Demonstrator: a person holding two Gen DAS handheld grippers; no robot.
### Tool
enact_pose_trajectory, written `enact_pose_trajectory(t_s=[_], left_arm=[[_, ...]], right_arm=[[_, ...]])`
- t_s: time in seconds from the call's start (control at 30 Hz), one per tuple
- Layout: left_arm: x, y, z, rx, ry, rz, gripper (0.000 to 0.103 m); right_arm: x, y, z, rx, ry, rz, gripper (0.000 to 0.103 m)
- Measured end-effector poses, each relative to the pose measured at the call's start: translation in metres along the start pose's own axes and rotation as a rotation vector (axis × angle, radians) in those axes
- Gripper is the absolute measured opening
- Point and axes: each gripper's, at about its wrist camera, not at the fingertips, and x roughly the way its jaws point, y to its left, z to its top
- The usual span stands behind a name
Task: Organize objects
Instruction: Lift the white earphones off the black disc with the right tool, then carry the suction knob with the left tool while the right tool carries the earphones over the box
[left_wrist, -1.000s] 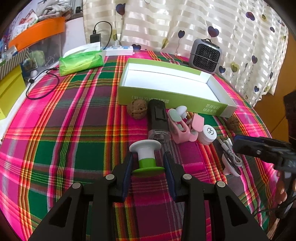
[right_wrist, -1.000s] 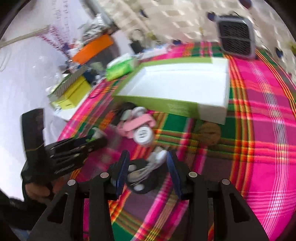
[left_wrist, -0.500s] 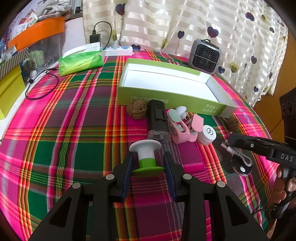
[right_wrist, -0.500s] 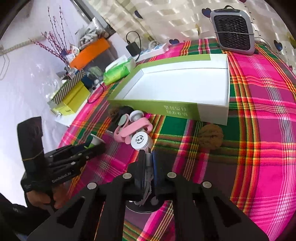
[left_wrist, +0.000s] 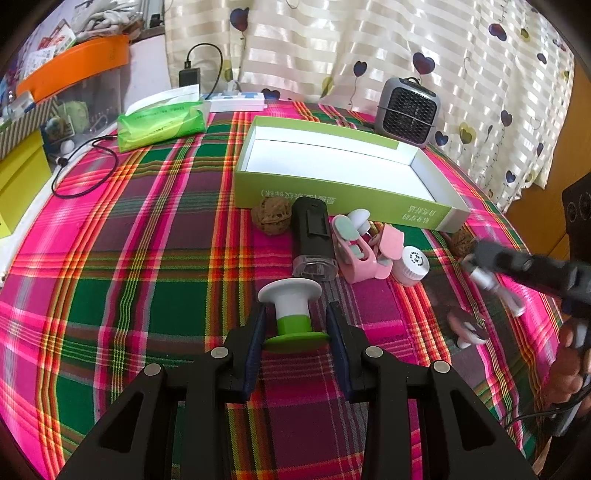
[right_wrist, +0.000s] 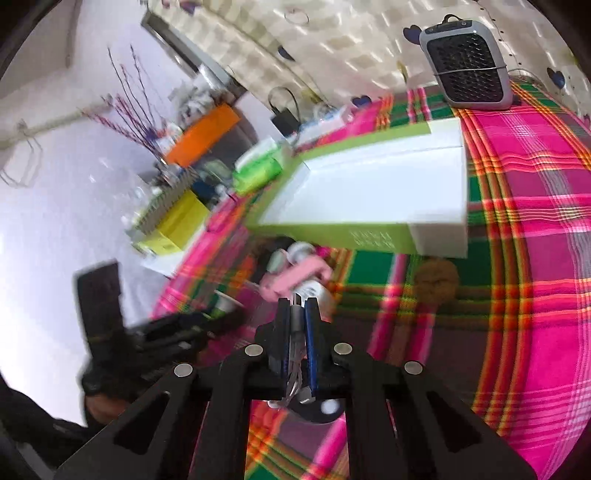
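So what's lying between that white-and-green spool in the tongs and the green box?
In the left wrist view, a black cylindrical device lies between the white-and-green spool and the green box; otherwise just plaid cloth.

Left tongs (left_wrist: 295, 325) flank green-white spool (left_wrist: 290, 314); contact unclear; green box (left_wrist: 343, 192) beyond.

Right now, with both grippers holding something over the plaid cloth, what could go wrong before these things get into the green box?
1. The right hand-held gripper pinches only the thin white cable, and the black disc dangles below, so it may swing or slip out.
2. That disc hangs close to the white round cap and pink item, and could knock them.
3. The left hand-held gripper holds the green and white spool near its base, so the spool might tip when lifted.
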Motion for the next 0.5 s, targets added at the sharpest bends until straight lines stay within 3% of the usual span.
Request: enact_pose_trajectory(t_s=[0.5], left_arm=[[-0.018, -0.006, 0.005, 0.017, -0.062, -0.042, 0.031]], right_arm=[[0.000, 0.019, 0.002, -0.089, -0.016, -0.079, 0.008]])
